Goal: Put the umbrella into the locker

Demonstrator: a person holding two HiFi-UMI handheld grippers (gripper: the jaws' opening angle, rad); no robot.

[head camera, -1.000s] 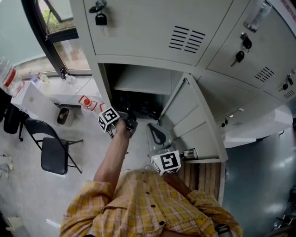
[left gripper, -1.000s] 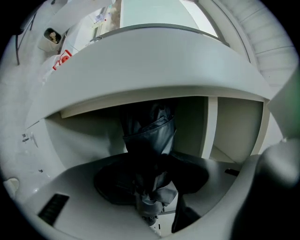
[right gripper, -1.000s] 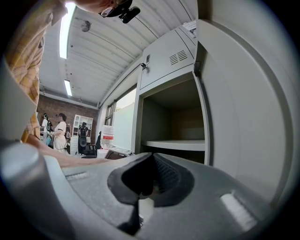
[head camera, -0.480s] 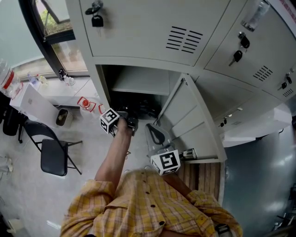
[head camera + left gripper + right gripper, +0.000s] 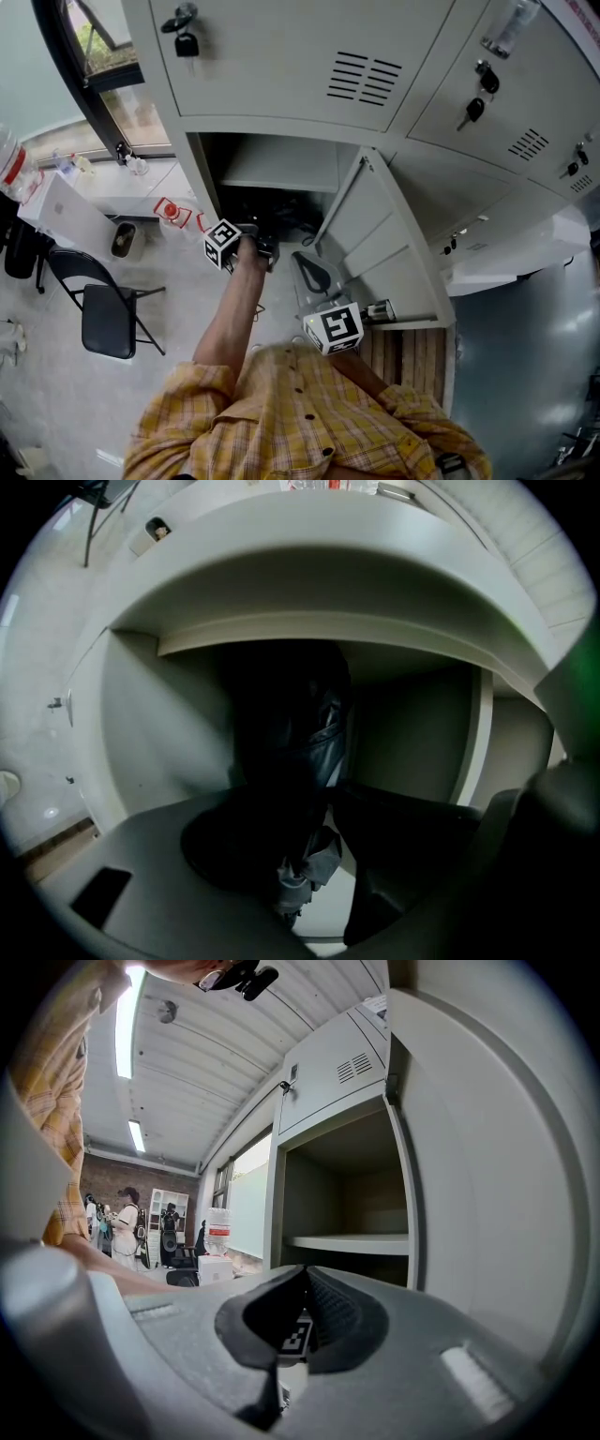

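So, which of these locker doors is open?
The lower door, swung outward, with the umbrella in the compartment behind it. The vented door above and the doors at the right are shut, keys hanging from their locks.

1. Grippers, qty 2: left gripper [image 5: 262,247], right gripper [image 5: 307,262].
2. Marker cubes, qty 2, 1 per gripper: left cube [image 5: 222,244], right cube [image 5: 335,328].
3. Qty 1: umbrella [image 5: 314,752].
4. Qty 1 ea.: open locker door [image 5: 384,244], shelf [image 5: 281,173], folding chair [image 5: 105,314].
5. Ceiling strip lights, qty 2 (right gripper view): upper light [image 5: 124,1016], lower light [image 5: 137,1135].
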